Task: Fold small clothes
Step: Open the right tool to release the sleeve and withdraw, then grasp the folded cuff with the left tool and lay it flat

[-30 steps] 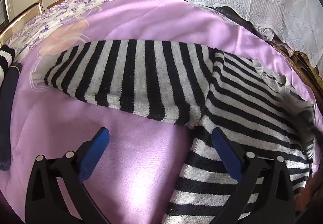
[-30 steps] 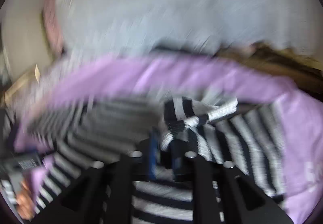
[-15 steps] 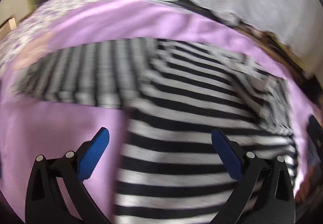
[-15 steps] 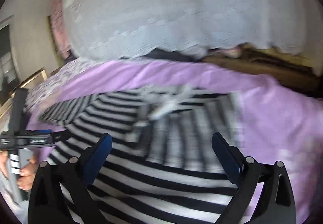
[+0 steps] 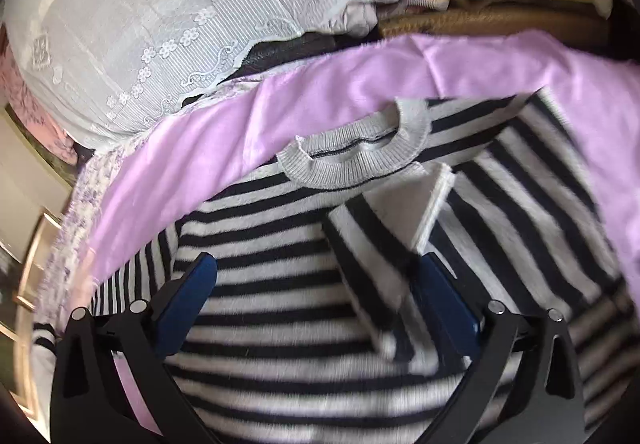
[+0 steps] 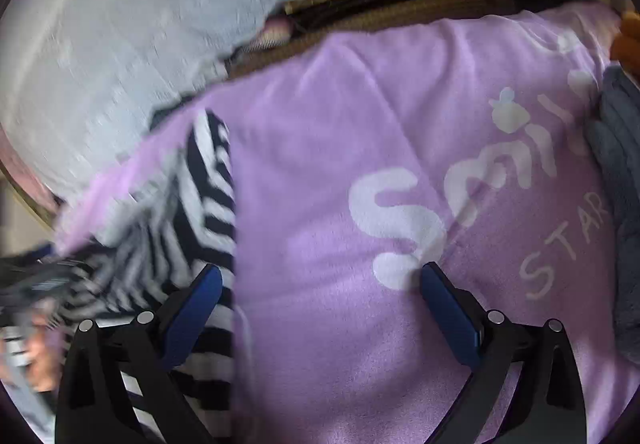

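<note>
A black-and-white striped sweater (image 5: 288,284) lies on a purple blanket (image 5: 328,92), its grey ribbed collar (image 5: 356,160) toward the far side. One sleeve (image 5: 384,244) is folded across the body, its white cuff near the collar. My left gripper (image 5: 320,280) is open and empty, hovering over the sweater's body. My right gripper (image 6: 320,284) is open and empty over the bare blanket (image 6: 400,124); the sweater's edge (image 6: 200,204) shows blurred at the left, under its left finger.
A white lace-trimmed cover (image 5: 180,24) and brown folded bedding (image 5: 500,16) lie beyond the blanket. White lettering (image 6: 400,220) is printed on the blanket. A grey cloth (image 6: 620,172) sits at the right edge.
The right gripper let go of the sleeve, opened and swung right over bare blanket. The left gripper moved right from the sleeve to above the sweater's body and collar.
</note>
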A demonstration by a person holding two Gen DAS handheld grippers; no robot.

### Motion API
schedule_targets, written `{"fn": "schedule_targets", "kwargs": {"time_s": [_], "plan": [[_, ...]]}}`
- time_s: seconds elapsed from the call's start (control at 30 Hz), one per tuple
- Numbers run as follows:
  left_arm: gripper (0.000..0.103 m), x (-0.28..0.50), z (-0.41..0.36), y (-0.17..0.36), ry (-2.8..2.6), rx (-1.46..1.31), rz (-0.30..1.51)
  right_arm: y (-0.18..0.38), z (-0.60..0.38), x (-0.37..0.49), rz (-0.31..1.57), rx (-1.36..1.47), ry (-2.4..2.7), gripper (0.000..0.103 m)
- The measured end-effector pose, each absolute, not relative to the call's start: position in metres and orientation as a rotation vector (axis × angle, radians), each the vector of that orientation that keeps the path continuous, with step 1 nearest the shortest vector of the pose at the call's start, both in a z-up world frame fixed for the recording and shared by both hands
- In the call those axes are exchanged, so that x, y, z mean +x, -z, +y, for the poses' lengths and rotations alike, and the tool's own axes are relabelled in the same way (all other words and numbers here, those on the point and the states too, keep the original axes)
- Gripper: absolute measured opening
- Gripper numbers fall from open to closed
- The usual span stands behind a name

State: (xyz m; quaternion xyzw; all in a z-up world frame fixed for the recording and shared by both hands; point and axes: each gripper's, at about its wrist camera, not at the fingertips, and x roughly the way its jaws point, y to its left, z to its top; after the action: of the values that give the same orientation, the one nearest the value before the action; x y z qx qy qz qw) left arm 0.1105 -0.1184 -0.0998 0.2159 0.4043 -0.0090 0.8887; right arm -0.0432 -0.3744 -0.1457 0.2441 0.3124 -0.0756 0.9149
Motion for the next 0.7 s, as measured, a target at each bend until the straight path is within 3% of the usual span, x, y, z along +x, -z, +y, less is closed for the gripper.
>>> {"fn": "schedule_targets", "kwargs": {"time_s": [0.07,0.1,0.13,0.2,0.3,0.43,0.57,0.63,0.7], "plan": [[0.094,0.124,-0.124,0.111,0.002,0.476,0.856,0.145,-0.377,-0.045,0.642,0.518,0.157,0.100],[0.074,0.125,-0.122,0.116,-0.003,0.470,0.857,0.142,-0.375,-0.046,0.641,0.508,0.159,0.100],[0.063,0.126,-0.117,0.118,0.011,0.448,0.870,0.139,-0.370,-0.046,0.638,0.491,0.155,0.100],[0.022,0.134,-0.095,0.122,0.104,0.306,0.949,0.124,-0.352,-0.040,0.637,0.436,0.111,0.100],[0.012,0.130,-0.064,0.119,0.150,0.167,0.948,0.099,-0.324,-0.017,0.638,0.383,0.040,0.100],[0.012,0.120,-0.029,0.113,0.201,0.009,0.926,0.071,-0.294,0.027,0.611,0.386,-0.087,0.100],[0.013,0.118,-0.019,0.124,0.190,0.018,0.949,0.087,-0.279,0.074,0.690,0.440,-0.201,0.099],[0.020,0.118,-0.014,0.130,0.188,-0.002,0.950,0.114,-0.282,0.088,0.753,0.360,-0.125,0.099],[0.048,0.118,-0.010,0.132,0.167,-0.007,0.936,0.137,-0.289,0.094,0.793,0.249,-0.025,0.099]]}}
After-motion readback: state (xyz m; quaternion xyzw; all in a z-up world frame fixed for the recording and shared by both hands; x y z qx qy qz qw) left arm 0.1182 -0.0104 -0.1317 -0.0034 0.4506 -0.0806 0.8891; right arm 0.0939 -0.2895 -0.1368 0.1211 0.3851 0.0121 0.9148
